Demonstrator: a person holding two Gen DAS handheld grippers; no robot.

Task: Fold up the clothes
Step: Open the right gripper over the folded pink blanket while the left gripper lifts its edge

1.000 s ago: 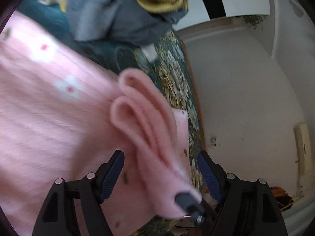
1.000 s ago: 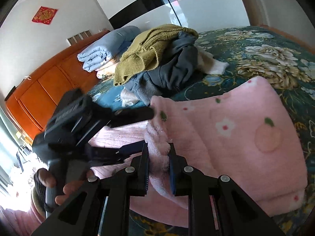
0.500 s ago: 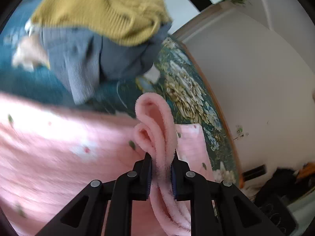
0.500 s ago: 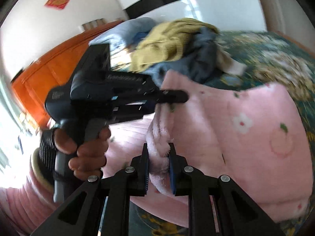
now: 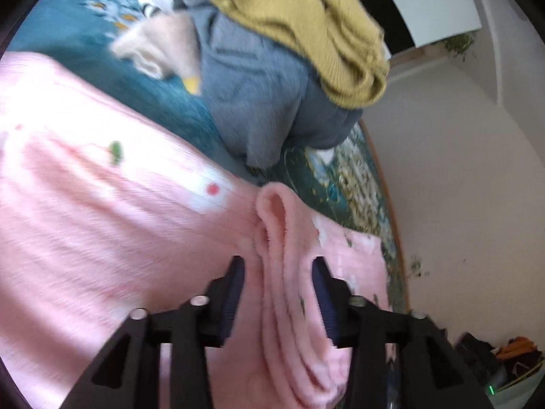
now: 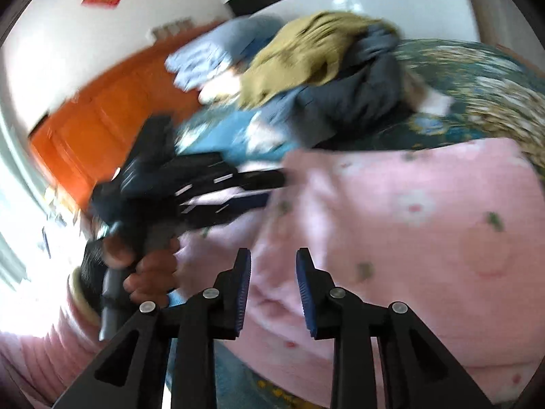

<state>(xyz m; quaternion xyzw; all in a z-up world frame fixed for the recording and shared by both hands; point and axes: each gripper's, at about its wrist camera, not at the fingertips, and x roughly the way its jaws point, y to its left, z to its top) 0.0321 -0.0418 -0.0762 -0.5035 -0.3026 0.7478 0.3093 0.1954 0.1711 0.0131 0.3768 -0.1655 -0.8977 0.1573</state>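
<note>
A fluffy pink garment (image 5: 102, 221) with flower and fruit prints lies spread on the bed. One thick fold of it (image 5: 282, 225) stands up between the jaws of my left gripper (image 5: 279, 272). Those jaws are opening, and the pads stand off the fold. In the right wrist view the pink garment (image 6: 425, 221) fills the right half. My right gripper (image 6: 272, 272) hovers over its near edge, its jaws opening with pink fabric under the gap. That blurred view also has the left gripper (image 6: 190, 191), held by a hand (image 6: 153, 269).
A heap of clothes sits behind the garment: a mustard knit (image 5: 306, 27) on a grey top (image 5: 259, 102). The teal floral bedspread (image 5: 163, 109) ends at the bed's edge on the right. An orange wooden wardrobe (image 6: 102, 126) and a folded blue quilt (image 6: 211, 54) stand beyond.
The left gripper shut on the pink fold half a second ago and has since spread its jaws and shifted sideways. The right jaws have parted off the bunched edge they pinched.
</note>
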